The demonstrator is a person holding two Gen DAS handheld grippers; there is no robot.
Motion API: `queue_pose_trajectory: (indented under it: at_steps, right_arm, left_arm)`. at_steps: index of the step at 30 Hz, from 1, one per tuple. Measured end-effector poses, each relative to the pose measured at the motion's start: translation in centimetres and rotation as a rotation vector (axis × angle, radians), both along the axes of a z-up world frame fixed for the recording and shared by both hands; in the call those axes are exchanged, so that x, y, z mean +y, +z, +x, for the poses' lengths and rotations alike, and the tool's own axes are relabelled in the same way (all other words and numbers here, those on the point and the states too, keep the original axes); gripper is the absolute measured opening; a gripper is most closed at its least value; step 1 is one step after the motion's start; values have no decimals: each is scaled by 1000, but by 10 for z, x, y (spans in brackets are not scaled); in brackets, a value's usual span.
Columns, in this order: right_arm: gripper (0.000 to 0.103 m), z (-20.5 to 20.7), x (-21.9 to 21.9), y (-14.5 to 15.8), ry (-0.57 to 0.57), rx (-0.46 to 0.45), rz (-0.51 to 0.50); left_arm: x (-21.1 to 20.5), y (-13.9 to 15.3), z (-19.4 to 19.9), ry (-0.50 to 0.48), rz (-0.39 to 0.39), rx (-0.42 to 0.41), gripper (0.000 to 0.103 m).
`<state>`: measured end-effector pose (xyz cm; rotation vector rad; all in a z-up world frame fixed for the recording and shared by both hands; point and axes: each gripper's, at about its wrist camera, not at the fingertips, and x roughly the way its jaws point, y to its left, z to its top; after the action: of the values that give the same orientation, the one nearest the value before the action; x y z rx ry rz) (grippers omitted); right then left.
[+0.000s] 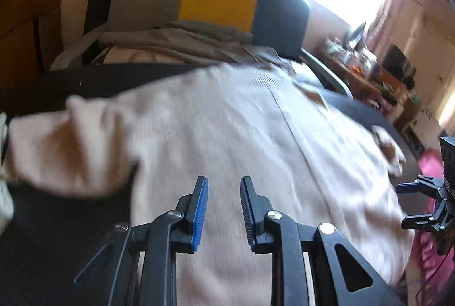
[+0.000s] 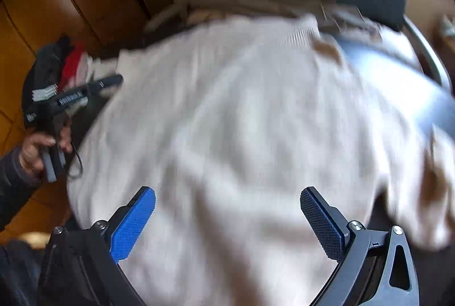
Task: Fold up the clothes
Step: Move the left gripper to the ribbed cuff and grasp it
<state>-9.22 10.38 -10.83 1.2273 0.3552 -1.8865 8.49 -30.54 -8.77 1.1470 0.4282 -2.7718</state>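
A cream knitted sweater [image 1: 227, 129] lies spread flat over a dark tabletop [image 1: 57, 226], one sleeve bunched at the left [image 1: 71, 149]. My left gripper [image 1: 223, 183] hovers over the sweater's lower part. Its blue pads stand a narrow gap apart with nothing between them. In the right wrist view the same sweater [image 2: 241, 121] fills the middle, blurred. My right gripper [image 2: 227, 192] hangs wide open above it, holding nothing. The right gripper [image 1: 406, 203] also shows at the right edge of the left wrist view. A hand holds the left gripper [image 2: 113, 79] at the sweater's left edge.
A chair back in grey, yellow and dark blue [image 1: 216, 1] stands behind the table, with a folded grey cloth [image 1: 176, 41] on its seat. A pile of red, white and black clothes [image 2: 71, 64] lies at the left. Wooden cupboards [image 2: 57, 7] and a cluttered desk [image 1: 364, 64] lie beyond.
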Motion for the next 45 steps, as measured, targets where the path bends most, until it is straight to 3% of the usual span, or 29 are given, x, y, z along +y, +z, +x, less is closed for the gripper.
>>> queue_pose_trajectory:
  at_steps: [5, 8, 10, 16, 19, 21, 24, 27, 29, 31, 33, 35, 39, 42, 45]
  right_arm:
    - [103, 48, 40, -43, -62, -31, 100]
    - [103, 63, 58, -50, -96, 46, 135]
    - [103, 67, 70, -52, -131, 80, 107]
    - [103, 75, 82, -56, -178, 154, 31]
    - [103, 72, 93, -48, -224, 125, -33]
    - [103, 68, 102, -41, -266, 95, -87]
    - [103, 63, 124, -16, -345, 178, -171]
    - [103, 44, 158, 7, -484, 268, -207]
    - [103, 19, 179, 8, -587, 316, -124]
    - [103, -5, 193, 2, -674, 275, -95]
    - [103, -15, 212, -8, -736, 194, -191]
    - [103, -8, 209, -12, -723, 199, -262]
    - [103, 29, 168, -11, -527, 272, -360]
    - [103, 44, 124, -19, -364, 298, -290]
    - [103, 44, 91, -28, -280, 347, -208]
  left_arm:
    - [33, -30, 35, -27, -60, -103, 25]
    - [43, -35, 60, 10, -91, -76, 27]
    - [41, -36, 66, 35, -48, -70, 27]
    - [39, -33, 60, 85, -35, -100, 28]
    - [41, -29, 64, 85, -46, -119, 28]
    - [38, -27, 67, 102, -12, -121, 29]
    - [37, -23, 70, 125, 10, -126, 32]
    - [43, -15, 59, 88, 65, -126, 32]
    - [52, -5, 41, 13, 153, -111, 33]
    - [70, 11, 6, -104, 272, -79, 34]
    - [91, 22, -38, -216, 421, -65, 38]
    - [119, 30, -93, -322, 559, -91, 40]
    - [185, 32, -200, -466, 719, -191, 42]
    - [234, 25, -268, -527, 718, -267, 42]
    - [273, 11, -310, -553, 730, -330, 43]
